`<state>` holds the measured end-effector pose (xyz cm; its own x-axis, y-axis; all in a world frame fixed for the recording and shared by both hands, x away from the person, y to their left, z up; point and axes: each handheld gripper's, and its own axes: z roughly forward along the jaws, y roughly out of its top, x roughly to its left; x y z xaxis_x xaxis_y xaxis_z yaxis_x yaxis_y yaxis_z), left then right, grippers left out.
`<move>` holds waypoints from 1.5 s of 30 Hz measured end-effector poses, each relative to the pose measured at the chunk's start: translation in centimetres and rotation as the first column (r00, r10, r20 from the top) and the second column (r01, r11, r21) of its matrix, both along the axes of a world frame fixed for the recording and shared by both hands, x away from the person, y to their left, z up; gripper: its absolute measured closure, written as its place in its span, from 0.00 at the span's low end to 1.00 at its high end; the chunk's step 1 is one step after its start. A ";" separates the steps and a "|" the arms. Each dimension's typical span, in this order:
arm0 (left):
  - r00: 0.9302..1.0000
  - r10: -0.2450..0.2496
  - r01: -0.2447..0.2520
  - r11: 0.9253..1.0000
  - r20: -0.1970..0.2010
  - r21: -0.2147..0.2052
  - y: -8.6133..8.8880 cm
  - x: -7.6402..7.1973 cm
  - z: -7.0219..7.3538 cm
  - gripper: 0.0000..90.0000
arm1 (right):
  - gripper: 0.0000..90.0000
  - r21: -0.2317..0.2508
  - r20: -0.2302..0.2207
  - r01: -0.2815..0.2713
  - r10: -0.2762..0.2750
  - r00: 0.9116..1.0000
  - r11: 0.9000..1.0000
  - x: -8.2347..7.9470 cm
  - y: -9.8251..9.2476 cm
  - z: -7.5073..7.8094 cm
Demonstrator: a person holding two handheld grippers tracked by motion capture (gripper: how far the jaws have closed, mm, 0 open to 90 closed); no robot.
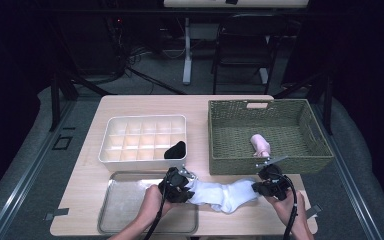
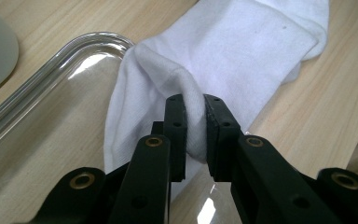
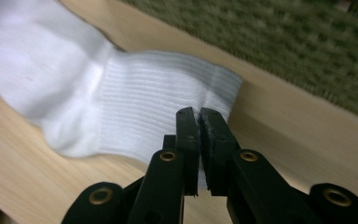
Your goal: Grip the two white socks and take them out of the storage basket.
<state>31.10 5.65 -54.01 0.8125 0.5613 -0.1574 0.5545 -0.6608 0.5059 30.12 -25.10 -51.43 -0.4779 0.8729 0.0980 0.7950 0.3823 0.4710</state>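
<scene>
the white sock (image 1: 222, 195) lies along the near edge of the table (image 1: 145, 105), one end over the tray (image 1: 117, 212). the left gripper (image 1: 180, 189) pinches that end and the right gripper (image 1: 269, 187) pinches the cuff. i think the next move is lifting it, maybe toward the basket (image 1: 220, 135) behind.

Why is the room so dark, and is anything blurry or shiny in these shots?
High view: the wooden table is lit, the room behind dark. Left gripper view: sharp, with glare on the metal tray rim. Right gripper view: the white sock shows clear ribbing, while the woven basket behind is smeared soft.
</scene>
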 end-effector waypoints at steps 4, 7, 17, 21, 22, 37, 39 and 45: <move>1.000 -0.003 0.003 1.000 -0.002 -0.006 0.0 0.0 0.0 0.90 | 0.96 0.004 0.013 -0.031 0.031 0.999 1.000 0.2 0.9 0.4; 1.000 0.000 0.000 1.000 0.001 -0.015 0.1 -0.1 0.1 0.90 | 0.96 -0.003 -0.034 -0.036 0.036 0.999 0.999 0.7 1.4 -1.0; 0.999 0.028 -0.027 0.999 0.017 -0.046 1.7 0.1 1.6 0.91 | 0.96 -0.066 -0.115 -0.036 0.028 0.993 0.997 1.0 1.1 -2.5; 0.999 0.048 -0.048 0.998 0.011 -0.044 2.7 0.3 1.6 0.91 | 0.96 -0.051 -0.107 -0.027 0.022 0.994 0.998 0.9 1.3 -2.6; 0.998 0.054 -0.054 0.998 0.007 -0.038 2.9 0.4 1.6 0.91 | 0.96 -0.051 -0.105 -0.028 0.023 0.994 0.998 0.9 1.3 -2.6; 0.995 0.083 -0.080 0.996 -0.058 0.043 3.4 1.3 0.2 0.59 | 0.75 -0.036 -0.110 0.010 -0.014 0.994 0.999 0.4 0.1 -2.0; 0.995 0.077 -0.074 0.996 -0.061 0.041 3.3 1.3 0.1 0.58 | 0.73 -0.017 -0.124 0.020 -0.022 0.992 1.000 0.3 0.0 -2.4; 0.995 0.059 -0.055 0.997 -0.076 0.054 2.7 1.1 -0.4 0.62 | 0.68 -0.033 -0.163 0.006 -0.011 0.987 0.999 0.5 0.2 -3.2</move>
<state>32.16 8.39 -54.42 0.7655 0.6154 -0.1880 0.6281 -0.6513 0.4258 30.63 -24.93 -54.62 -0.4501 0.8809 0.1462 0.8635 0.3877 0.3225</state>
